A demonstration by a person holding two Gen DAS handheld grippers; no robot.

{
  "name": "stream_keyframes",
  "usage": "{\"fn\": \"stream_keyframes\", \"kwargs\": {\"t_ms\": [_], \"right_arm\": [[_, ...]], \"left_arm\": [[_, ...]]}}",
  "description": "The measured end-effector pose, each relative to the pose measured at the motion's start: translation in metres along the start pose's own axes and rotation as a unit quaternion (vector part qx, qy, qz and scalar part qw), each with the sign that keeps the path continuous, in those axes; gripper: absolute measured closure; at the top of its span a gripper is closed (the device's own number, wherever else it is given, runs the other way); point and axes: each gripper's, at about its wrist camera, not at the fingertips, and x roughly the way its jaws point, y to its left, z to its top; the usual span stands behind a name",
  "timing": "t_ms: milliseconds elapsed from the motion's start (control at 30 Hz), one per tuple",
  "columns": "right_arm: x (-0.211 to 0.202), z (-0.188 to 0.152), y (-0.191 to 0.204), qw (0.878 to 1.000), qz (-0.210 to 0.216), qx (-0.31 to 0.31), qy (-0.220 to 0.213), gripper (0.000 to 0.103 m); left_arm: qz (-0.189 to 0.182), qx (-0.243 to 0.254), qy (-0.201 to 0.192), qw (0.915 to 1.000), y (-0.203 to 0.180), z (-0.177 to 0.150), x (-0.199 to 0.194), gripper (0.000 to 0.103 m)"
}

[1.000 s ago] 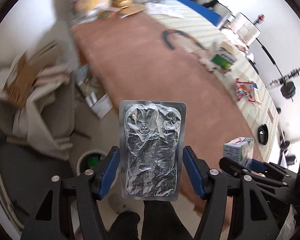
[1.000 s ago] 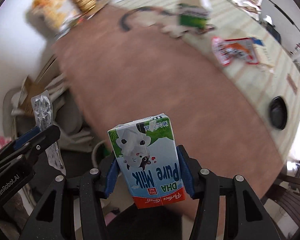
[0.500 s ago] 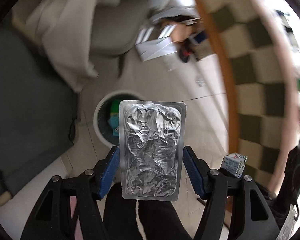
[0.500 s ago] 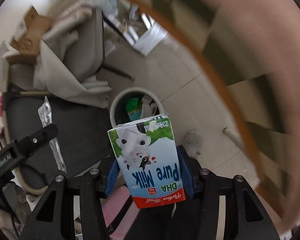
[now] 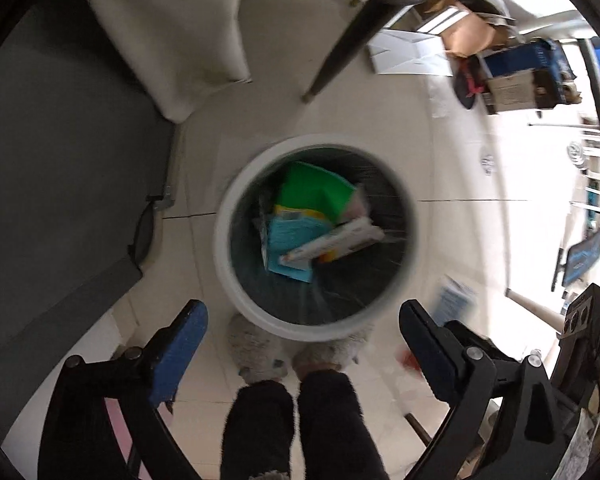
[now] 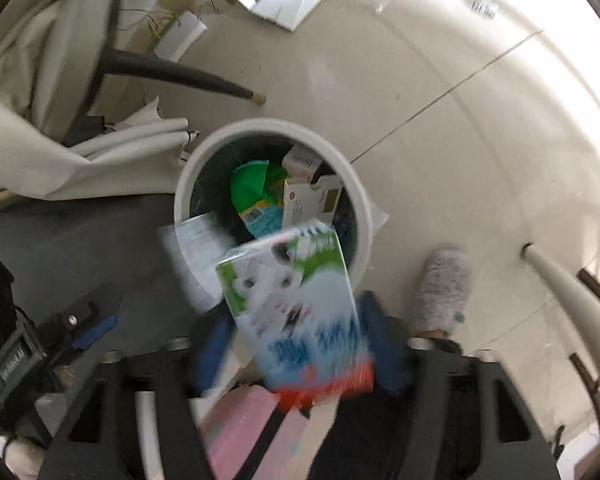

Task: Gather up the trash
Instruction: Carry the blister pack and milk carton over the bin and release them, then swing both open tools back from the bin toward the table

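Right wrist view: the milk carton (image 6: 296, 312) sits blurred between the blue pads of the right gripper (image 6: 296, 344), tilted with its green top toward the white bin (image 6: 356, 196). The jaws are opening, and a gap shows on the left side between pad and carton; on the right the blur hides whether the pad touches. Behind the carton's left edge a pale flat sheet (image 6: 196, 256) overlaps the bin's near rim (too smeared to tell what it is or whether it rests there). Inside the bin lie a green wrapper (image 6: 252, 184) and a white box (image 6: 308, 196) with an open flap.

From the left wrist camera the bin (image 5: 224, 240) shows its round mouth nearly head-on, holding the green wrapper (image 5: 312, 192), a light blue packet (image 5: 292, 240) and a long white box (image 5: 336, 240). The left gripper (image 5: 300, 332) is spread wide, its jaws opening, with nothing between the pads. Just below the bin's near rim are the person's two grey fuzzy slippers (image 5: 256, 348) and dark trouser legs (image 5: 300, 424). At the lower right the right gripper's black body (image 5: 580, 352) shows, with a blurred blue-and-white shape beside it.

Around the bin is pale tiled floor (image 5: 440, 168), a dark mat (image 5: 60, 160) to the left, a chair leg (image 5: 340, 48) and draped cream cloth (image 5: 172, 32) above.
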Motion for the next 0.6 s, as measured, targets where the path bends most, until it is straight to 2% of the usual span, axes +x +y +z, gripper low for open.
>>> {"fn": "stream_keyframes", "kwargs": {"t_ms": [133,233,300,433,600], "right_arm": [[0.014,-0.004,0.002,0.999,-0.030,-0.020,0.003,0.003],[0.015,-0.010,0.011,0.994,-0.085,-0.061,-0.009,0.003],[0.010,-0.018,0.019,0.987,-0.129,-0.098,-0.024,0.003],[0.004,-0.026,0.030,0.976,-0.172,-0.129,-0.044,0.002],[-0.018,-0.033,0.041,0.968,-0.200,-0.141,-0.062,0.002]], "left_arm": [[0.037,0.002,-0.030,0.9989,0.009,-0.009,-0.003,0.005],[0.082,0.016,-0.048,0.9953,0.008,-0.018,-0.008,0.005],[0.094,0.023,-0.051,0.9940,0.010,-0.022,-0.011,0.005],[0.108,0.035,-0.051,0.9922,0.009,-0.033,-0.018,0.005],[0.112,0.042,-0.058,0.9912,0.005,-0.047,-0.037,0.005]]}}
